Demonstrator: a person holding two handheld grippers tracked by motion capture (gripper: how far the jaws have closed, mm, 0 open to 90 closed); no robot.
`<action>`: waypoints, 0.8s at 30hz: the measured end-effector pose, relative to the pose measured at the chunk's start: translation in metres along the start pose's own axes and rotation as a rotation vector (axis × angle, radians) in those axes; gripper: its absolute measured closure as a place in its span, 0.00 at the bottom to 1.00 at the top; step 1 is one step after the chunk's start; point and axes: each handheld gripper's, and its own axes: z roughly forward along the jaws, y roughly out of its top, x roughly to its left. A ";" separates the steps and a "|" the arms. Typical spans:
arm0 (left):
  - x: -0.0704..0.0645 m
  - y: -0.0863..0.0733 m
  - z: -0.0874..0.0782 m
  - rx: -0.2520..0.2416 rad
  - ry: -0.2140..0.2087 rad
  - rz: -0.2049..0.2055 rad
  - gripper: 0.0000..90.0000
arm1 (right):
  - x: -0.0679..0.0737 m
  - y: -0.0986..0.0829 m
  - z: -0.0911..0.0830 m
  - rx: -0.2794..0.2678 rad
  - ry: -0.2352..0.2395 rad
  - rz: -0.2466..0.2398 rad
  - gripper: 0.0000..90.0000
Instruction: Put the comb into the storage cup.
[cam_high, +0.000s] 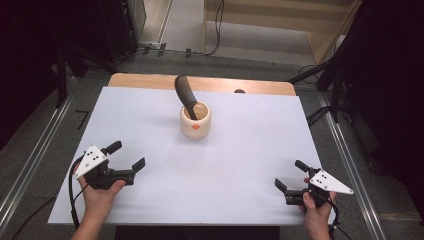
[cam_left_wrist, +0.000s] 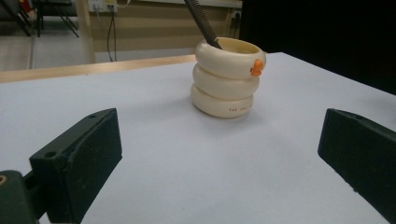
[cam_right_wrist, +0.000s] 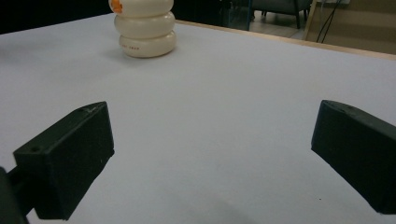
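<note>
Cream ringed holder (cam_left_wrist: 227, 77) looks like smooth semi-gloss plastic or glazed ceramic with a small orange knob (cam_left_wrist: 256, 67), dark handle (cam_high: 186, 93) in it finely ribbed and matt, tabletop sheet (cam_high: 240, 165) matt white over a bare wood edge (cam_high: 150, 80), left gripper (cam_high: 126, 155) and right gripper (cam_high: 289, 175) jaws matt black plastic.

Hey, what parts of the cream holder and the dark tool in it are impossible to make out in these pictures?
- Dark tool: its lower end is hidden inside the cream holder in the high view; the left gripper view cuts off its top.
- Small print on the holder's bottom ring: too small to read.
- Holder's top: cut off by the upper edge of the right gripper view.
</note>
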 end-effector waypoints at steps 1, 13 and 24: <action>0.000 -0.001 -0.002 -0.003 0.003 -0.002 0.00 | 0.000 0.000 0.000 0.000 0.000 0.000 0.00; 0.005 -0.011 -0.018 0.002 0.024 0.002 0.01 | 0.000 0.000 0.000 -0.001 -0.001 -0.001 0.00; 0.007 -0.019 -0.031 0.024 0.037 0.003 0.01 | 0.000 0.000 0.000 0.000 -0.002 0.000 0.00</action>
